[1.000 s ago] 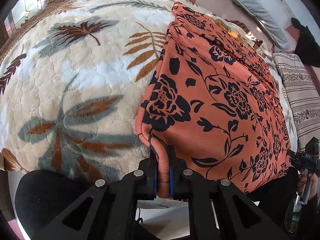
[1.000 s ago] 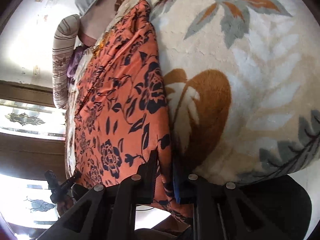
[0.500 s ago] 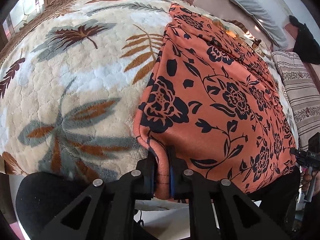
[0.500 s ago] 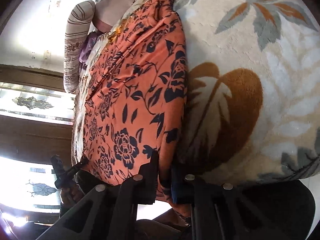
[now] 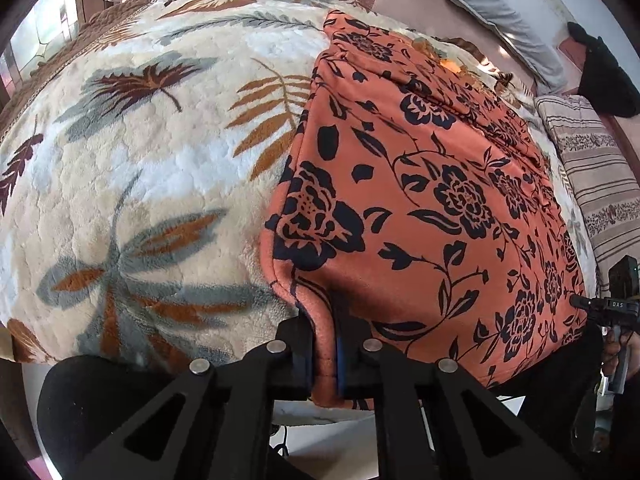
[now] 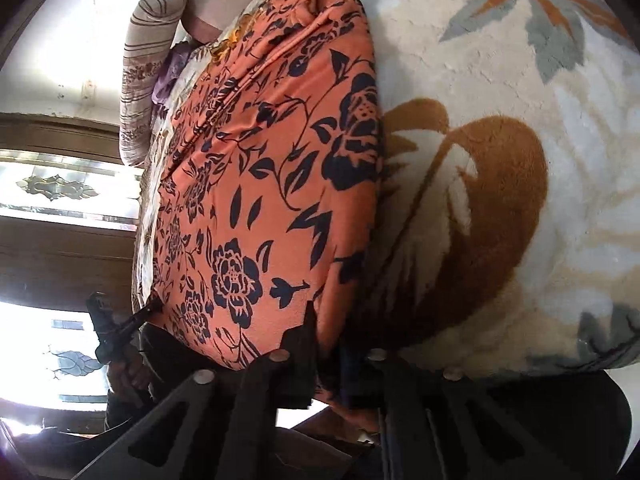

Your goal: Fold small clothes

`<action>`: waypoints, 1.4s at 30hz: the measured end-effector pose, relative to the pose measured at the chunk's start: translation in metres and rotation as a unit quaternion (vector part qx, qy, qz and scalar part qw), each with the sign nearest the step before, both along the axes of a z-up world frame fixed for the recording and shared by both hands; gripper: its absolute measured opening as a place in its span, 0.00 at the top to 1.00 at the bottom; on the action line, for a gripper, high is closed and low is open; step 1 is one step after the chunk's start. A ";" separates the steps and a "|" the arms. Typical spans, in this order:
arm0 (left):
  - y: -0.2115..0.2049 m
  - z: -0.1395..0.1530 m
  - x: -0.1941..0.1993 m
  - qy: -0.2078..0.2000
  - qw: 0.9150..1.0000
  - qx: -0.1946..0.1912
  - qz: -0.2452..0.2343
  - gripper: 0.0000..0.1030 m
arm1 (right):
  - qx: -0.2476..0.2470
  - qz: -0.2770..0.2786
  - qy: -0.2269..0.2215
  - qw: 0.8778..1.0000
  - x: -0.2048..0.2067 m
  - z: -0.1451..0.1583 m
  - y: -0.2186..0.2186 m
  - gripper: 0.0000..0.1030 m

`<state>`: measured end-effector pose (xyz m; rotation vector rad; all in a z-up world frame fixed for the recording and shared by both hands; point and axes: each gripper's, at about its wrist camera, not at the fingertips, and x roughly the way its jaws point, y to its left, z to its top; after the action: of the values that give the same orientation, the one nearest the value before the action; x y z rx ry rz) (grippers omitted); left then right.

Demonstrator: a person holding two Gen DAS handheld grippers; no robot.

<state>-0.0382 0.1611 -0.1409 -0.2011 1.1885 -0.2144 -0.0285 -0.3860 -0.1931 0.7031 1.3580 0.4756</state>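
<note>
At the orange floral garment's (image 5: 420, 208) near hem, both grippers' jaws pinch thin cloth; slack edge may slip free during folding.

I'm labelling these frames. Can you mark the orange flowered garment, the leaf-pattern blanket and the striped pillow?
orange flowered garment (image 5: 432, 208): left wrist view, middle of the spread cloth.
leaf-pattern blanket (image 5: 160, 168): left wrist view, bare pale patch left of the garment.
striped pillow (image 5: 600, 176): left wrist view, its striped top face at right.

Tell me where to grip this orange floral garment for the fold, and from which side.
Grip the orange floral garment at its near hem corners, coming from the bed's edge: that hem overhangs the blanket. The left gripper and right gripper already pinch there.
</note>
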 end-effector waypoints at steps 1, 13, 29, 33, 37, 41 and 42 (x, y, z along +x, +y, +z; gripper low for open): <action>0.001 0.003 0.000 -0.003 1.000 -0.004 0.000 0.92 | 0.004 0.000 -0.002 1.000 -0.001 0.001 0.000 0.92; -0.007 0.100 0.083 -0.127 0.987 -0.089 -0.034 0.93 | 0.124 -0.049 -0.091 0.987 0.062 0.052 -0.021 0.92; -0.015 0.046 0.263 -0.136 0.984 0.072 0.086 0.24 | 0.072 -0.259 -0.127 0.955 0.165 0.030 -0.049 0.17; 0.003 0.046 0.208 -0.132 0.986 0.001 0.106 0.18 | 0.096 -0.249 -0.101 0.958 0.104 0.028 -0.013 0.17; -0.019 0.011 0.196 -0.078 0.990 -0.042 0.109 0.18 | 0.114 -0.251 -0.051 0.960 0.104 0.001 0.020 0.17; -0.038 -0.009 0.215 -0.063 0.991 -0.022 0.117 0.18 | 0.083 -0.323 -0.043 0.942 0.129 -0.005 0.029 0.17; -0.040 -0.010 0.221 -0.064 0.991 -0.013 0.121 0.18 | 0.084 -0.335 -0.043 0.938 0.137 -0.004 0.028 0.17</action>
<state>0.1829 0.1209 -0.1510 -0.3471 1.0246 -0.0297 0.1088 -0.3584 -0.1972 1.2106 0.9220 0.0692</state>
